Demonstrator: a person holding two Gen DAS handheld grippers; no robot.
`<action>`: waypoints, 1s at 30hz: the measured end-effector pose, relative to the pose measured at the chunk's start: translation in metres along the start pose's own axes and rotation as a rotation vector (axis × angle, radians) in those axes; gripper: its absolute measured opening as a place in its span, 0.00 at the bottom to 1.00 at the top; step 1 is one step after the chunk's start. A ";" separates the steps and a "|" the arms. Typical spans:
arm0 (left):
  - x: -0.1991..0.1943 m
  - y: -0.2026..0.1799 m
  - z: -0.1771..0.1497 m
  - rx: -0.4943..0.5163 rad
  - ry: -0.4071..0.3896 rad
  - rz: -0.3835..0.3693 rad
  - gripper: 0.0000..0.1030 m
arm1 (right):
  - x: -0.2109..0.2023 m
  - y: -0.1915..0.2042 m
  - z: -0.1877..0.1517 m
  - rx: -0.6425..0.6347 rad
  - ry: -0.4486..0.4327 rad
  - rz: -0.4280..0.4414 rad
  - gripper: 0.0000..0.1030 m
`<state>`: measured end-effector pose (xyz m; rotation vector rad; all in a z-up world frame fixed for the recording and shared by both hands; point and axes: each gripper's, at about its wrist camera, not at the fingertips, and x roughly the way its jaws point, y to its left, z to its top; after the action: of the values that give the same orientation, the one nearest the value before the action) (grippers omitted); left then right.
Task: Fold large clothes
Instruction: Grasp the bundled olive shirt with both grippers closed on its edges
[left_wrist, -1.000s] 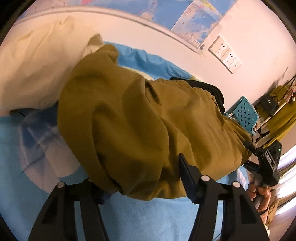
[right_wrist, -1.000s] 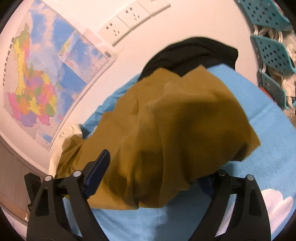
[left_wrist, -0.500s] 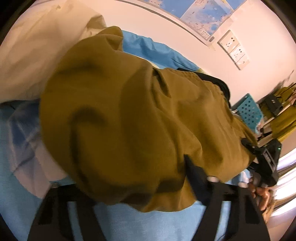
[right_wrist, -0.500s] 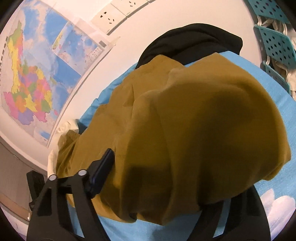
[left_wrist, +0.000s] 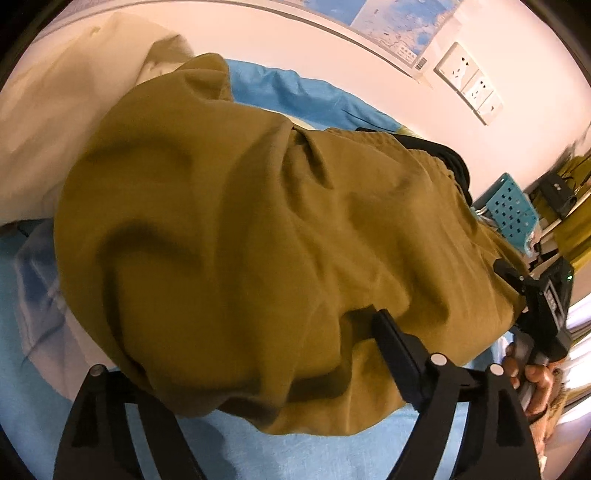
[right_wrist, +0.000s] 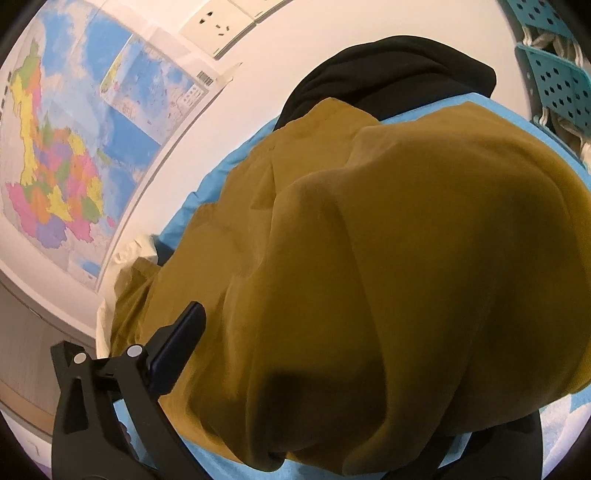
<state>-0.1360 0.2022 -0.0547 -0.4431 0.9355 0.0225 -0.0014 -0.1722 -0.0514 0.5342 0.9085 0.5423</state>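
The light blue bed sheet with white cloud shapes (left_wrist: 325, 454) is spreading under everything in both views; across it the large olive-brown cloth garment (left_wrist: 258, 236) is lying in a bulky doubled heap, its folded edge bulging toward both cameras and draping over the near fingers; beside its far left end a cream-white pillow-like bundle (left_wrist: 62, 122) is resting against the wall, and at its far right end a black folded garment (right_wrist: 395, 70) is lying touching it. On the wall a coloured paper map (right_wrist: 62, 173) is hanging next to white wall sockets (right_wrist: 218, 22).

At the right edge turquoise perforated plastic baskets (right_wrist: 557, 81) are standing stacked; pale cloth is showing inside them, though what exactly it is cannot be told.

The left gripper (left_wrist: 236, 354) is opening, its jaws standing wide, with the garment's fold slumped between them and over the left finger; its right finger is lying free against the cloth, not pinching it. The right gripper (right_wrist: 354, 369) is also opening, spread wide; the fold is sagging between its jaws, hiding the right finger, and the left pad (right_wrist: 177, 347) is standing just clear of the fabric. In the left wrist view a person's hand (left_wrist: 532, 376) is gripping the other gripper's handle.
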 end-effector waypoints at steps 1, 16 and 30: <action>0.000 -0.001 -0.001 0.004 -0.003 0.004 0.79 | -0.001 0.000 0.000 -0.006 -0.003 -0.010 0.92; -0.006 0.011 0.003 -0.005 -0.005 -0.018 0.51 | 0.002 0.003 -0.001 -0.034 0.004 -0.006 0.96; -0.009 0.019 0.009 -0.057 0.018 -0.074 0.41 | -0.003 -0.004 0.000 -0.022 0.016 0.010 0.60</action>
<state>-0.1385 0.2240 -0.0501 -0.5310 0.9375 -0.0226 -0.0020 -0.1772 -0.0522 0.5151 0.9141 0.5661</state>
